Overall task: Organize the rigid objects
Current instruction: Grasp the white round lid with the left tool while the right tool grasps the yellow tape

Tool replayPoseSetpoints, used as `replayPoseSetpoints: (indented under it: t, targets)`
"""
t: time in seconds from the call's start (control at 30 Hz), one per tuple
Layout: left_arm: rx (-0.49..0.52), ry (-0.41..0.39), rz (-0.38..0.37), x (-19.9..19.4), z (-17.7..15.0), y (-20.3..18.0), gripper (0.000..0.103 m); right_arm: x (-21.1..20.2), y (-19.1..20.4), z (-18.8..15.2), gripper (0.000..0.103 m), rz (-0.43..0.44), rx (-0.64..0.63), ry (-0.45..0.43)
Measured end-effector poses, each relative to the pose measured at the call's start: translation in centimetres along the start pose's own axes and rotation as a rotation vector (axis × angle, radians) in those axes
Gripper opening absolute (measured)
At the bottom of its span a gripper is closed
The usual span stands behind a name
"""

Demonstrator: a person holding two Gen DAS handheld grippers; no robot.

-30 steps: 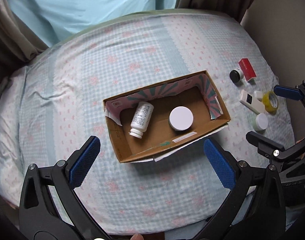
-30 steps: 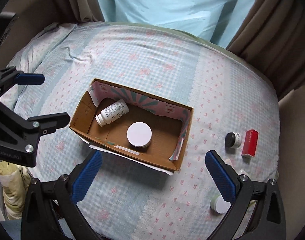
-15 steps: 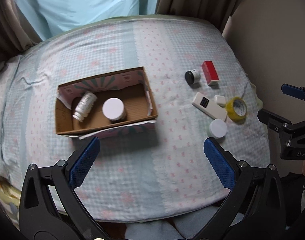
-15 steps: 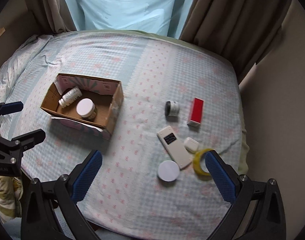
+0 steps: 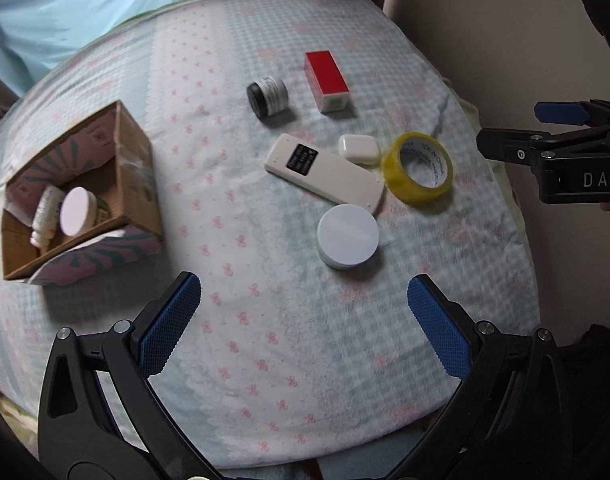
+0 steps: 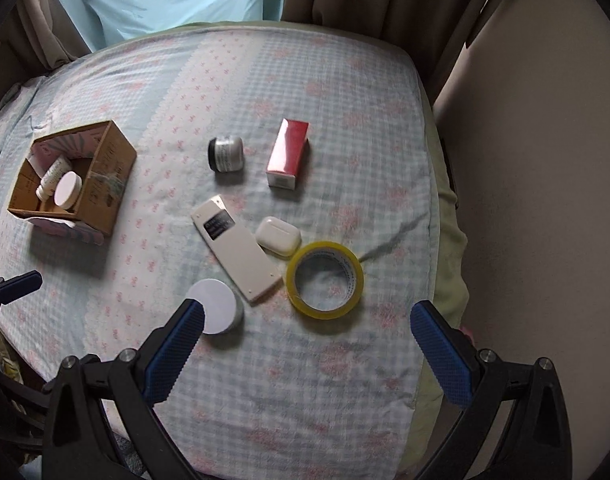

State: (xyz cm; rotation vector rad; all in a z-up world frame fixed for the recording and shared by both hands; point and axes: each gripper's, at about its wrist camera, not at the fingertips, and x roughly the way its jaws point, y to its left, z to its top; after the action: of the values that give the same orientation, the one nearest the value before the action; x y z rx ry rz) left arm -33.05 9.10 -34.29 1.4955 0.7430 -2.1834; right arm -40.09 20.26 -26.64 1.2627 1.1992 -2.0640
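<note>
**Loose items lie ahead of both spread grippers; the white round jar is closest**

Your left gripper [image 5: 303, 322] has its blue-padded fingers [image 5: 169, 322] spread wide with nothing between them, and your right gripper [image 6: 305, 346] is just as wide and just as empty. Straight ahead of the left fingers, the nearest thing is the flat white round lidded jar [image 5: 348, 236], standing on the pale blue checked bedcover [image 5: 265, 340]. In the right wrist view that same jar sits just beyond the left-hand pad, off to one side, so by my reading the left gripper is better lined up on it. Touching or nearly touching the jar's far edge is the long white remote control [image 5: 325, 174], its long axis running diagonally across your line of reach. Beside it lie a small white earbud case [image 5: 359, 149] and a yellow roll of clear tape [image 5: 419, 168], which sits dead ahead of your right fingers. Further out are a small dark-lidded jar [image 5: 268, 96] on its side and a red-and-white carton [image 5: 327, 80]. The open cardboard box [image 5: 135, 176], already holding a white bottle and a white-lidded jar, is well apart to your left, so whatever you pick must travel leftward
</note>
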Motion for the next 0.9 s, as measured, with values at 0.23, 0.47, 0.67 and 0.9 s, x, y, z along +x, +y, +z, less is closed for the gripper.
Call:
replayPoseSetpoints:
  t: [0.23,0.47,0.67,0.9]
  targets:
    - [0.001,0.046,0.006,10.0,-0.4,-3.1,0.103,9.9,-1.6,-2.9,0.103,0.047,-0.01,0.136]
    - [0.016,0.106,-0.012,16.1,0.2,-5.1,0.103,16.3,-3.7,-3.1,0.103,0.047,0.016,0.22]
    - [-0.006,0.158,0.006,18.3,1.2,-4.8,0.103,19.4,-4.0,-2.0,0.103,0.071,0.007,0.311]
    - [-0.03,0.215,-0.003,18.7,2.1,-4.5,0.097,20.5,-4.1,-1.1,0.103,0.074,-0.009,0.375]
